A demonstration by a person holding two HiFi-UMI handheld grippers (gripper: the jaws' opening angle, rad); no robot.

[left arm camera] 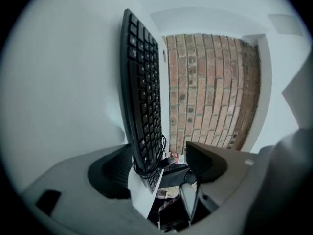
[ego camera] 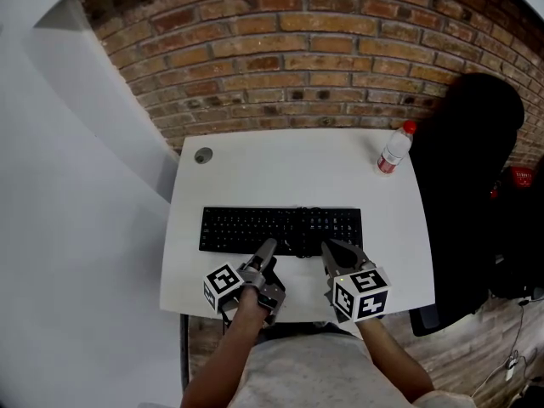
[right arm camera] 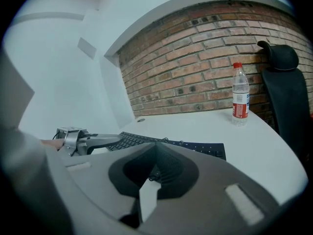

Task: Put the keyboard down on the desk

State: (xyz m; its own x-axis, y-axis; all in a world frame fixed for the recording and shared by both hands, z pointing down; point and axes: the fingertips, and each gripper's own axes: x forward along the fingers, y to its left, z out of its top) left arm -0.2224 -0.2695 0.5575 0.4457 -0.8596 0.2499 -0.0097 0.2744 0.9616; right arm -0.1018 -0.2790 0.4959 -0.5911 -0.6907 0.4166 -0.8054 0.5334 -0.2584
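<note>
The black keyboard (ego camera: 280, 229) lies flat on the white desk (ego camera: 280, 168), its coiled cable on top near the middle. My left gripper (ego camera: 265, 253) is at the keyboard's front edge. In the left gripper view it is rolled on its side and open (left arm camera: 159, 168), with the keyboard's (left arm camera: 144, 102) near edge, the cable and the desk's rim in the gap; neither pad presses on them. My right gripper (ego camera: 342, 253) sits just right of it at the same front edge. Its jaws meet in the right gripper view (right arm camera: 157, 148), shut with nothing held, the keyboard (right arm camera: 190, 146) beyond them.
A clear water bottle with a red cap (ego camera: 394, 150) stands at the desk's back right corner (right arm camera: 239, 98). A cable hole (ego camera: 203, 155) is at the back left. A black chair (ego camera: 467, 194) stands close on the right. A brick wall (ego camera: 297, 49) runs behind the desk.
</note>
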